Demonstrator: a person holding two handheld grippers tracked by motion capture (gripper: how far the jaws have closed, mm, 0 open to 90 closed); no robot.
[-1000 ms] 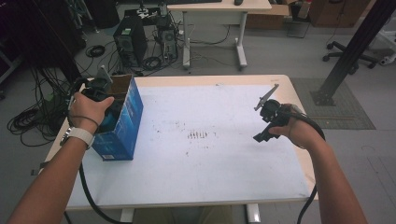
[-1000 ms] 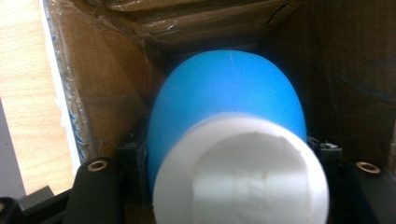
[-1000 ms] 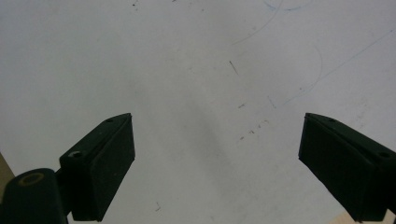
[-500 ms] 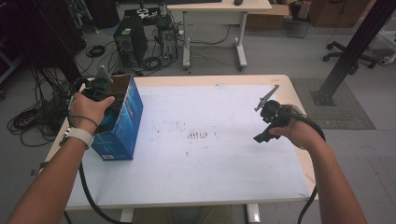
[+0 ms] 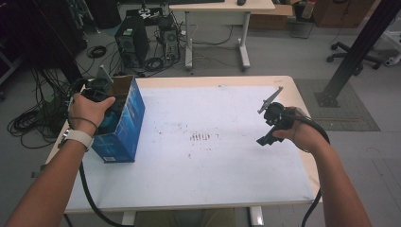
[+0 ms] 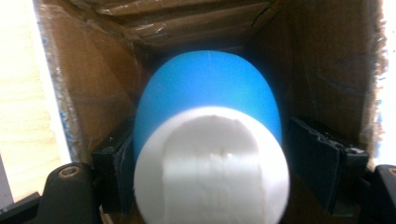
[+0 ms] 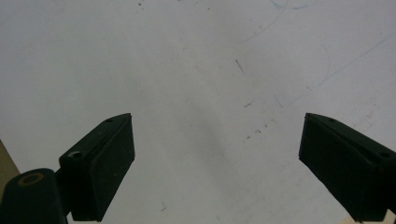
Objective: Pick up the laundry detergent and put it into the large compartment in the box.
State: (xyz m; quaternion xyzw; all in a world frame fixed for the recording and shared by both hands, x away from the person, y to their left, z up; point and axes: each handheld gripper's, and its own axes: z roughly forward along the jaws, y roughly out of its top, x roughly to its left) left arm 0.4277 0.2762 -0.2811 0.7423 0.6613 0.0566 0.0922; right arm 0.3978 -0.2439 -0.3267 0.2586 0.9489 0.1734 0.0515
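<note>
Left gripper (image 6: 210, 172) in blue box (image 5: 124, 124), jaws opening beside blue-white object (image 6: 210, 140)

Right tool (image 7: 217, 168) — wide apart — above white tabletop (image 7: 196, 70)

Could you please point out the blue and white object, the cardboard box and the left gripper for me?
blue and white object (image 6: 210, 93): left gripper view, on its blue upper part.
cardboard box (image 5: 124, 126): high view, on its blue outer side.
left gripper (image 6: 210, 172): left gripper view, midway between its jaw tips.
</note>
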